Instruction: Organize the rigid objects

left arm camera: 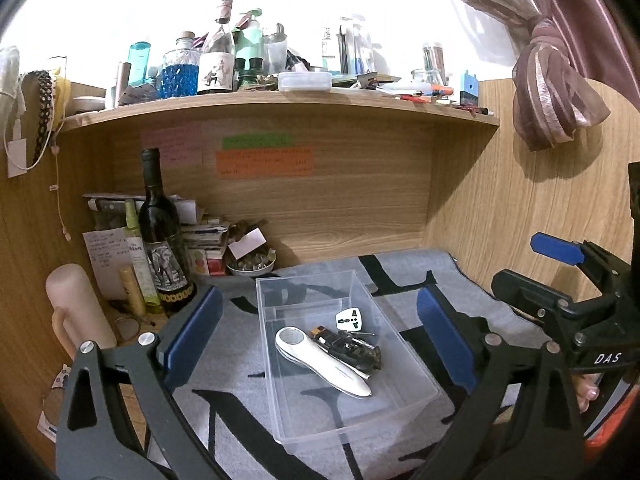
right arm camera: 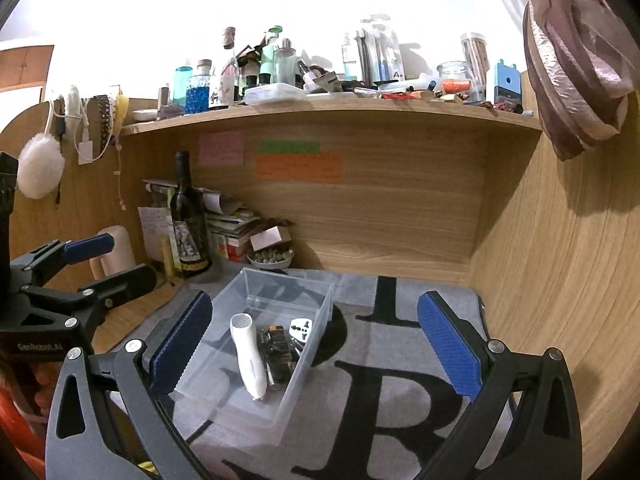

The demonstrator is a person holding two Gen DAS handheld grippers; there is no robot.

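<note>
A clear plastic bin [left arm camera: 416,392] [right arm camera: 316,336] rests on a grey mat with black letters. Inside it lie a white handheld device [left arm camera: 324,360] [right arm camera: 248,354], a white plug adapter [left arm camera: 351,319] [right arm camera: 301,329] and a dark metal clip-like thing [left arm camera: 352,350] [right arm camera: 278,354]. My left gripper [left arm camera: 320,336] hangs open above and in front of the bin, its blue pads [left arm camera: 192,336] wide apart with nothing between them. My right gripper [right arm camera: 316,348] is open too, to the right of the bin; it also appears at the right edge of the left wrist view, by its blue pad [left arm camera: 556,248].
A dark wine bottle [left arm camera: 162,240] [right arm camera: 188,220], small bottles, a pink cylinder [left arm camera: 78,308], papers and a bowl [left arm camera: 250,264] crowd the back left corner. A cluttered shelf [left arm camera: 280,108] runs overhead. Wooden walls close in behind and on the right. A knotted curtain [left arm camera: 560,92] hangs right.
</note>
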